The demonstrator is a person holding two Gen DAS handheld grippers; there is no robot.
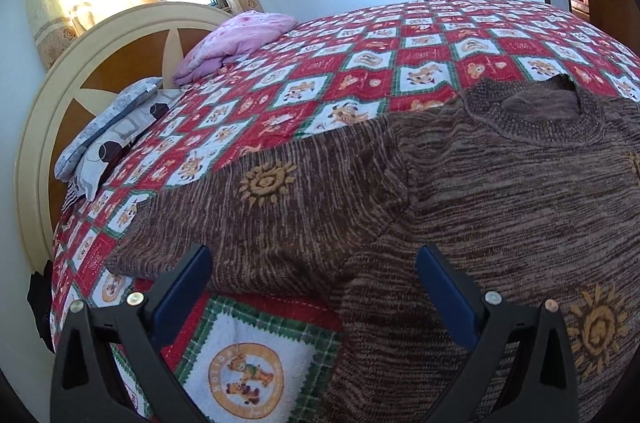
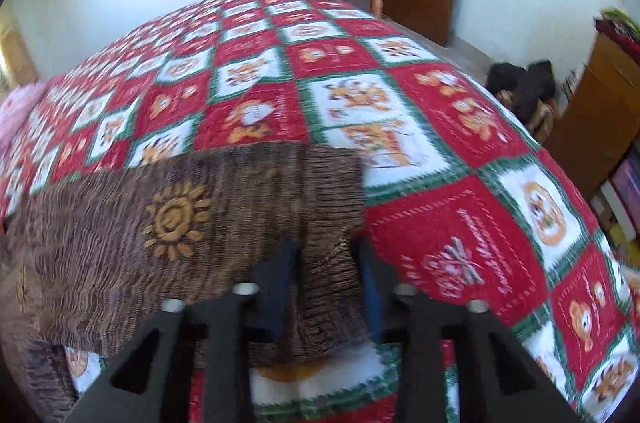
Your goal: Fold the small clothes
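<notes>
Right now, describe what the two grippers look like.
The left gripper has black plastic fingers with triangular cut-outs, blue pads on their inner faces and round silver screw heads. The right gripper looks the same, though blurred. No cables, markings, hands or sleeves show.

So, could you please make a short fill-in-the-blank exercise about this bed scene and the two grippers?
1. The brown sweater lies on a checked ____.
2. The right gripper is shut on a ____ of the sweater.
3. The left gripper has its jaws ____.
4. The folded blanket near the headboard is ____ in colour.

Missing words: quilt; sleeve; open; pink
</notes>
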